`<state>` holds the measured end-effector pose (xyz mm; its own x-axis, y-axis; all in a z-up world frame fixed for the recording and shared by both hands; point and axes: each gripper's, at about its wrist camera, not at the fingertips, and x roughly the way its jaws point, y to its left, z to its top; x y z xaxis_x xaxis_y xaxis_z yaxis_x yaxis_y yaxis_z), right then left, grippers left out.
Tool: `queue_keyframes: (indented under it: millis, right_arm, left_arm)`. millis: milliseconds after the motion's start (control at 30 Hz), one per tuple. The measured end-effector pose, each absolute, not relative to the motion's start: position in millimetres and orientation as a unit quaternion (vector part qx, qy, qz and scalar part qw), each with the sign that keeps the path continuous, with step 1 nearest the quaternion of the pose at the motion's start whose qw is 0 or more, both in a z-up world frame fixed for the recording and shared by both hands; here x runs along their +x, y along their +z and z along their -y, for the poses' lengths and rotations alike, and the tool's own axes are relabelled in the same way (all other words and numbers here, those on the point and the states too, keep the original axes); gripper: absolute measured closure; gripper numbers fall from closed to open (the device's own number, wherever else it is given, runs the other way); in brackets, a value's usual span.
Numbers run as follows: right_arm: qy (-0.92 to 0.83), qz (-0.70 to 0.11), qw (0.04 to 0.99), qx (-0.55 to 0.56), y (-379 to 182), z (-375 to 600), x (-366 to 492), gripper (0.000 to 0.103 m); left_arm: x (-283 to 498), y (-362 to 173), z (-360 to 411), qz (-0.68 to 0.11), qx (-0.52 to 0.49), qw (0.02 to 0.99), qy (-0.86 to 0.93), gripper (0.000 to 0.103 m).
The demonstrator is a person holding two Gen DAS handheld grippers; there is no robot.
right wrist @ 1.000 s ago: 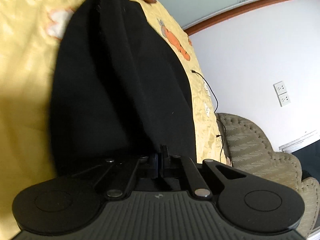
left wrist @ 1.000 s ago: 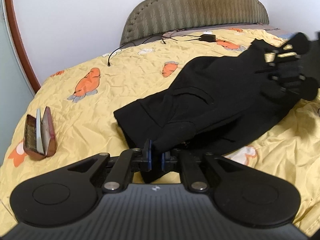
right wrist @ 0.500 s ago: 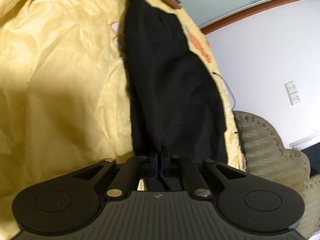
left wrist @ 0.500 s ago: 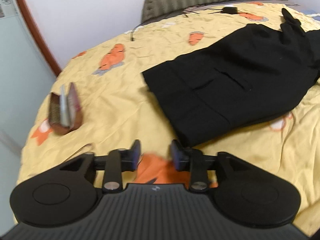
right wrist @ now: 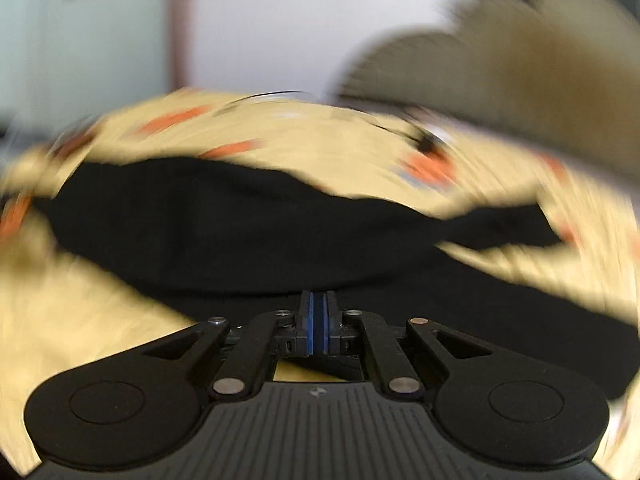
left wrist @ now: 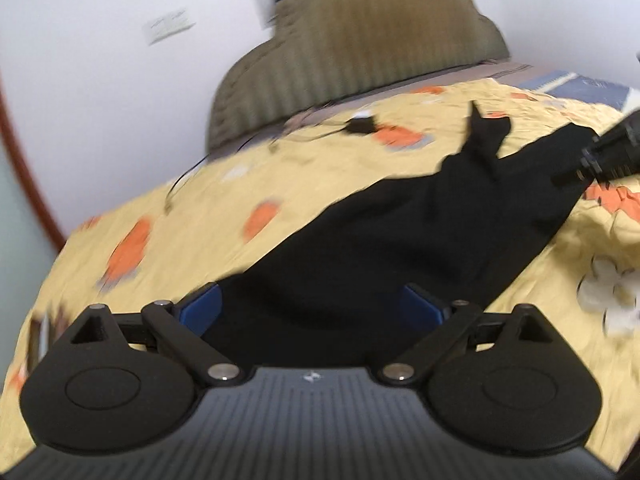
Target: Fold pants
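The black pants (left wrist: pixel 400 248) lie folded on the yellow bedspread (left wrist: pixel 224 208). My left gripper (left wrist: pixel 316 306) is wide open, its blue pads on either side of the pants' near end, gripping nothing. My right gripper (right wrist: pixel 318 316) has its blue pads pressed together just over the near edge of the pants (right wrist: pixel 240 232); no cloth shows between the pads. The right wrist view is heavily blurred. The right gripper also shows at the far right in the left wrist view (left wrist: pixel 604 152), at the pants' far end.
A padded olive headboard (left wrist: pixel 360 44) and a white wall stand behind the bed. A black charger and cable (left wrist: pixel 360 126) lie on the bedspread near the headboard. A small brown case (left wrist: pixel 38 334) lies at the left bed edge.
My left gripper has opened wide and moved forward over the pants' near end. My right gripper has swung round, level with the bed, and its pads now show no cloth.
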<state>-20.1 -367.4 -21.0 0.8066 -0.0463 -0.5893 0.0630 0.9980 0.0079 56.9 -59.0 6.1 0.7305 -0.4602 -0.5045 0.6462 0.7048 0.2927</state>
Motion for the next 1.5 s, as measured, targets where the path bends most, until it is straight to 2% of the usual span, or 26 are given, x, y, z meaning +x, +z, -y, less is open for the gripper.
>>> queue_keyframes:
  millis: [100, 200, 267, 300, 333, 367, 400, 667, 700, 767, 867, 900, 933, 1000, 1267, 1500]
  right_arm:
    - [-0.091, -0.291, 0.948, 0.096, -12.0, 432.0, -13.9, 0.098]
    - [-0.138, -0.284, 0.936, 0.154, -4.0, 485.7, 1.5, 0.095]
    - [-0.144, -0.270, 0.930, 0.202, 1.7, 522.6, 20.0, 0.084]
    - [-0.152, -0.260, 0.927, 0.223, 2.9, 536.9, 29.9, 0.064]
    - [-0.166, -0.248, 0.923, 0.244, 5.6, 552.1, 42.0, 0.038]
    - [-0.176, -0.236, 0.920, 0.259, 8.2, 563.4, 55.4, 0.029]
    - [-0.181, -0.221, 0.921, 0.266, 10.1, 574.0, 68.5, 0.026]
    - [-0.283, -0.268, 0.878, 0.279, -17.7, 633.9, 166.0, 0.026]
    - [-0.290, -0.274, 0.872, 0.284, -23.2, 638.9, 173.7, 0.029]
    - [-0.285, -0.273, 0.870, 0.294, -32.7, 644.4, 179.6, 0.040]
    - [-0.273, -0.285, 0.865, 0.310, -44.2, 651.9, 191.5, 0.062]
    - [-0.270, -0.290, 0.862, 0.317, -46.4, 652.3, 193.0, 0.077]
    - [-0.267, -0.287, 0.861, 0.323, -48.6, 652.4, 192.9, 0.088]
    - [-0.261, -0.273, 0.865, 0.329, -46.6, 650.1, 189.2, 0.096]
    - [-0.249, -0.215, 0.882, 0.337, -4.8, 650.5, 127.7, 0.097]
    - [-0.249, -0.157, 0.893, 0.339, 37.3, 654.3, 22.8, 0.097]
  left_arm:
    - [59.5, -6.2, 111.2, -0.207, 0.220, 0.901, -0.310, 0.007]
    - [71.5, -23.9, 150.8, -0.247, 0.191, 0.901, -0.301, 0.007]
    - [75.9, -35.9, 165.1, -0.264, 0.175, 0.899, -0.304, 0.007]
    - [78.2, -40.2, 168.4, -0.264, 0.175, 0.899, -0.301, 0.007]
    - [75.9, -44.1, 171.9, -0.264, 0.180, 0.900, -0.297, 0.007]
    - [75.1, -47.8, 175.6, -0.261, 0.191, 0.901, -0.290, 0.007]
    - [74.6, -50.2, 178.2, -0.256, 0.199, 0.901, -0.288, 0.007]
    - [68.4, -49.3, 183.8, -0.217, 0.214, 0.909, -0.283, 0.001]
    - [68.0, -48.9, 184.1, -0.215, 0.216, 0.909, -0.285, 0.001]
    - [67.1, -49.0, 184.5, -0.211, 0.218, 0.908, -0.290, 0.000]
    - [67.3, -50.6, 185.2, -0.211, 0.220, 0.905, -0.298, 0.000]
    - [67.0, -51.2, 185.4, -0.211, 0.221, 0.904, -0.299, 0.000]
    - [67.4, -52.7, 186.1, -0.213, 0.223, 0.903, -0.300, 0.000]
    - [69.1, -55.9, 186.9, -0.217, 0.227, 0.901, -0.298, 0.000]
    - [68.1, -60.9, 186.5, -0.228, 0.232, 0.895, -0.305, 0.000]
    - [60.1, -50.0, 179.9, -0.218, 0.217, 0.898, -0.314, 0.000]
